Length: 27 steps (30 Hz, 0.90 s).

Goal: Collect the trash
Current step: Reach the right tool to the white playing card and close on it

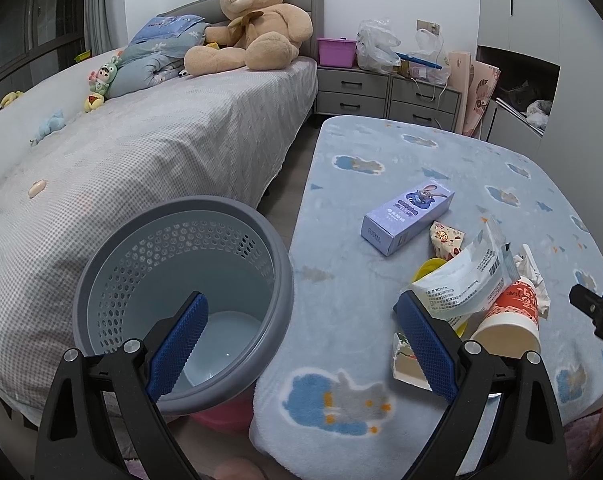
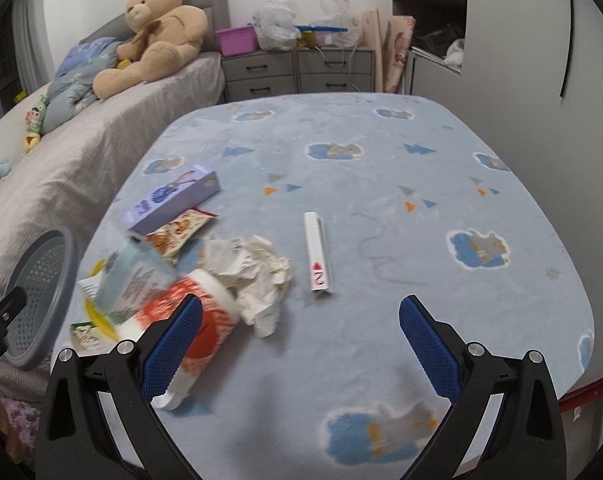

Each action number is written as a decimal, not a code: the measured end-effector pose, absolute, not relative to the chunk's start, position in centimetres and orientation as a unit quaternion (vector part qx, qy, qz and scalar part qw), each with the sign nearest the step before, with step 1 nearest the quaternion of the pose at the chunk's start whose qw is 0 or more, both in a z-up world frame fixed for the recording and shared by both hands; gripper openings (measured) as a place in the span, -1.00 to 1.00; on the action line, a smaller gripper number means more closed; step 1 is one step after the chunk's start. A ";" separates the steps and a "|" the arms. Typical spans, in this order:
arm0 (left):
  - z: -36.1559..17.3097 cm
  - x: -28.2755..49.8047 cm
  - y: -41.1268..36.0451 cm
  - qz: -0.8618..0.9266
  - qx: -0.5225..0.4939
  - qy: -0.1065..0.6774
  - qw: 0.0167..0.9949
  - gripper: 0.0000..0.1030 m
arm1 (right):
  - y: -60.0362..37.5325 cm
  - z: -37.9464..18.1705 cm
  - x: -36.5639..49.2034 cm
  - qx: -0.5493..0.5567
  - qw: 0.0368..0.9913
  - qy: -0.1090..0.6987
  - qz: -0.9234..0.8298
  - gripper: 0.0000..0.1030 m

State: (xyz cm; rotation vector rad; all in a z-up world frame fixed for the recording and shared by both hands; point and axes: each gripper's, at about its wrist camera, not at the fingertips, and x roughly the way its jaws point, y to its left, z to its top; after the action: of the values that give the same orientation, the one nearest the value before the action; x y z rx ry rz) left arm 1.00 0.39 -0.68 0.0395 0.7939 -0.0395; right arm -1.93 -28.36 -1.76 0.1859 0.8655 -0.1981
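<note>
Right wrist view: both hand-held grippers, left and right, are hovering spread apart over a blanket-covered counter beside a bed.

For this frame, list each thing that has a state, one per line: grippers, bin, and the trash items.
left gripper: open, holding nothing.
right gripper: open, holding nothing.
trash bin: upright, no trash visible inside.
paper cup: lying on its side.
purple box: lying flat, looks closed.
crumpled paper: balled up beside the cup.
white card box: lying flat, apart from the pile.
</note>
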 end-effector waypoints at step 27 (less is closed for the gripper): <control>-0.8 8.2 -1.7 -0.080 0.047 0.429 0.899 0.77 | -31.1 -7.7 7.5 0.059 0.856 0.505 -0.091 0.03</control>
State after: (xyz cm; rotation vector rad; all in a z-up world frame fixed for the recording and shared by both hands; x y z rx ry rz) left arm 8.22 -1.70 -0.81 0.0978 0.8883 -0.1654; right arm 7.49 -31.11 -7.73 0.1243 1.0624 -0.1909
